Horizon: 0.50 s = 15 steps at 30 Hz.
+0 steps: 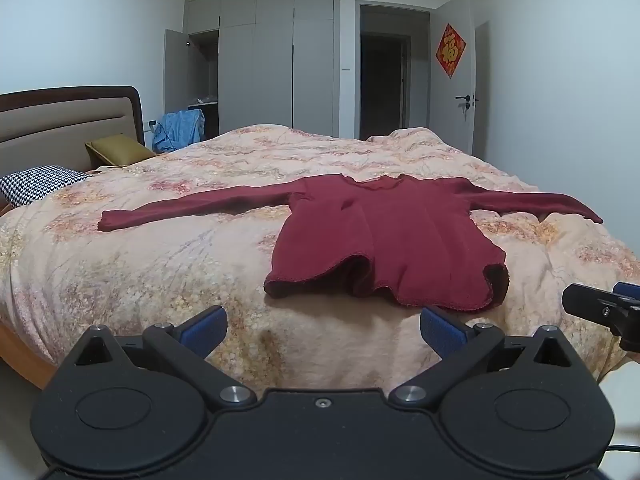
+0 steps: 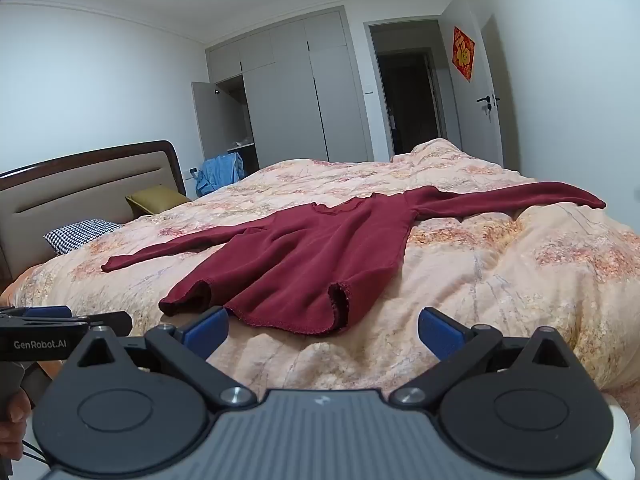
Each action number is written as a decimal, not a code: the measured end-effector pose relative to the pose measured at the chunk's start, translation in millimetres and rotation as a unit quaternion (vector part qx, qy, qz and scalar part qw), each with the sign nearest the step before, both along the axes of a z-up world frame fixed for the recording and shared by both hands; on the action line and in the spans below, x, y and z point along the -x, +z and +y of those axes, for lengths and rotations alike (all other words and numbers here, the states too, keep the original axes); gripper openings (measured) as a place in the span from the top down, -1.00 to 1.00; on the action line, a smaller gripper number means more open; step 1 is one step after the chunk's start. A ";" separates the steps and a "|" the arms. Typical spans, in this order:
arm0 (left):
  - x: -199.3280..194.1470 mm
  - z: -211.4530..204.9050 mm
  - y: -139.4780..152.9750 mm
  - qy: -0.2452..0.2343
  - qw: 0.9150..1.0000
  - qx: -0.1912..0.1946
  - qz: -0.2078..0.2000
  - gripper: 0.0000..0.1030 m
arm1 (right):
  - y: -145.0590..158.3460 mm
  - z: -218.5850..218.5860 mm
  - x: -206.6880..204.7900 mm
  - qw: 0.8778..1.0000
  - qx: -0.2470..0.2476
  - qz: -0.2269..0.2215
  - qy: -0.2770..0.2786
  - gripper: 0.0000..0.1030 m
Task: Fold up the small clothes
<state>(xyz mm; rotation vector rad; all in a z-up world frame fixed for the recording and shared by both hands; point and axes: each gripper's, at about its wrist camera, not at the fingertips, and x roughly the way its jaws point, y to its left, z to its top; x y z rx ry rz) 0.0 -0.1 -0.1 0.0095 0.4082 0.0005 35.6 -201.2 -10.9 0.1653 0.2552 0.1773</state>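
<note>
A dark red long-sleeved top [image 1: 384, 240] lies spread on the bed, both sleeves stretched out sideways and its wavy hem toward me. In the right wrist view the same top [image 2: 316, 256] lies slanted, hem nearest. My left gripper [image 1: 323, 328] hovers open just short of the hem, nothing between its blue pads [image 1: 204, 326]. My right gripper [image 2: 322, 330] is also open and empty, its left pad [image 2: 206, 330] close to the hem's edge. Each gripper shows at the edge of the other's view: the right gripper [image 1: 608, 308] and the left gripper [image 2: 60, 320].
The bed has a floral peach quilt [image 1: 160, 264], a checked pillow [image 1: 36, 184] and an olive pillow [image 1: 120, 148] by the headboard [image 1: 60, 120]. Behind stand a grey wardrobe [image 1: 276, 60] with one door open, blue cloth [image 1: 180, 126] and a doorway [image 1: 384, 76].
</note>
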 end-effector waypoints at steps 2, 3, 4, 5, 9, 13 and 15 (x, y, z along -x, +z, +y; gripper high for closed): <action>-0.1 0.3 0.0 0.001 1.000 0.001 0.000 -0.99 | 0.0 0.1 -0.1 1.000 0.000 0.001 0.000 -1.00; -0.2 0.5 0.0 0.001 1.000 0.002 0.000 -0.99 | 0.0 0.1 0.0 1.000 0.000 0.001 0.001 -1.00; -0.3 0.8 -0.1 0.001 1.000 0.003 0.000 -0.99 | 0.0 0.2 -0.2 1.000 0.000 0.001 0.000 -1.00; -0.4 1.2 -0.2 0.001 1.000 0.004 0.001 -0.99 | 0.0 0.2 -0.2 1.000 0.000 0.001 0.001 -1.00; -0.6 0.2 -0.8 0.001 1.000 0.001 0.001 -0.99 | -0.1 0.2 -0.3 1.000 0.000 0.002 0.000 -1.00; -1.1 0.9 -2.0 0.002 1.000 0.000 0.002 -0.99 | -0.2 -0.6 0.0 1.000 -0.001 0.001 0.000 -1.00; -1.5 5.5 -3.4 0.002 1.000 0.000 0.001 -0.99 | -0.2 -0.5 -0.5 1.000 0.000 0.002 0.001 -1.00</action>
